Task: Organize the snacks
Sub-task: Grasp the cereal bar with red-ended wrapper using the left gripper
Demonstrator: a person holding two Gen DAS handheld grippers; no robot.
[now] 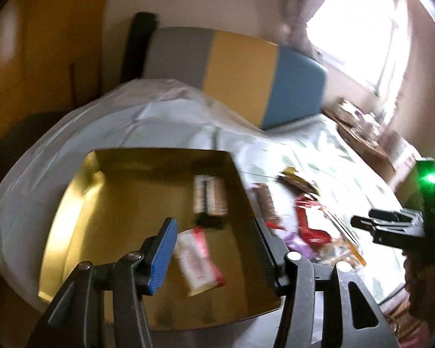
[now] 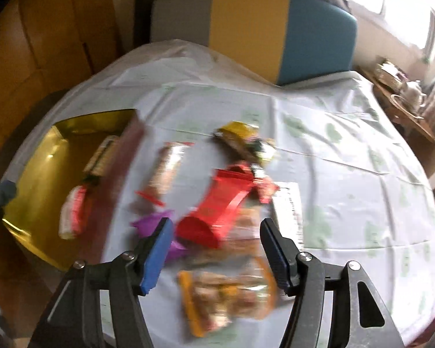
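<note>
My left hand-held gripper (image 1: 214, 252) hangs half open and empty over the gold box (image 1: 81, 217), which holds a white-red packet (image 1: 198, 261). My right hand-held gripper (image 2: 214, 252), also half open and empty, hovers above the snacks (image 2: 217, 211) on the counter (image 2: 348, 159), just beside the box.

We are seeing a table (image 2: 348, 156) wearing a pale cloth with green marks. Lying on it, left of our right gripper (image 2: 214, 250), is a gold tray (image 2: 43, 156). Ahead of its fingers, a heap of snack packets (image 2: 217, 203) is resting directly on the cloth.
</note>
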